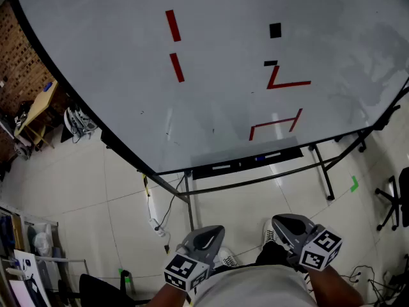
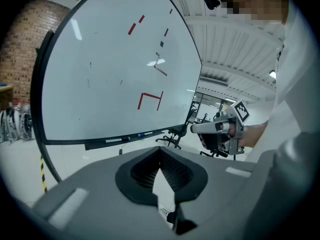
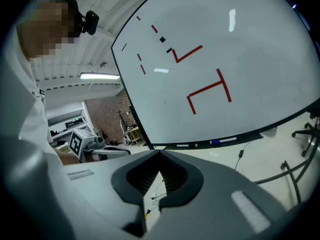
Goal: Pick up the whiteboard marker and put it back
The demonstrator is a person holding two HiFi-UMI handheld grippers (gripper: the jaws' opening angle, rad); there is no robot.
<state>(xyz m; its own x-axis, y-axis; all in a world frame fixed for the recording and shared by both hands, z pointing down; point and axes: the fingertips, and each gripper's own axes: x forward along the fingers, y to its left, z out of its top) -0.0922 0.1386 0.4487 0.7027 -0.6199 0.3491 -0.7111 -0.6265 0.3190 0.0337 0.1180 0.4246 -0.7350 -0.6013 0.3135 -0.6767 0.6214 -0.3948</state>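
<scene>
I stood in front of the whiteboard (image 1: pixel 211 56) with both claws held low and close to my body. My left claw (image 2: pixel 160 152) was closed, its tips together and nothing between them. My right claw (image 3: pixel 159 157) was the same, closed and empty.

The whiteboard marker (image 1: pixel 221 167) lay flat in the dark tray (image 1: pixel 199 171) along the lower edge of the board, well apart from both claws. A second pen with a blue end (image 1: pixel 260 159) lay further along the same tray (I could not tell which one the task meant).

I judged that the pick-up was not yet begun. Several things could go wrong from here:

- A closed claw arriving at the tray would only push the marker, so it had to open first.
- The marker looked thin and round, and a touch from one side could roll it along the tray or off onto the floor.
- The tray sat close against the board, so a steep approach could knock a tip on the board surface.
- Cables (image 1: pixel 167 206) lay on the floor near the stand (image 1: pixel 323 171), and a step forward could catch them.
</scene>
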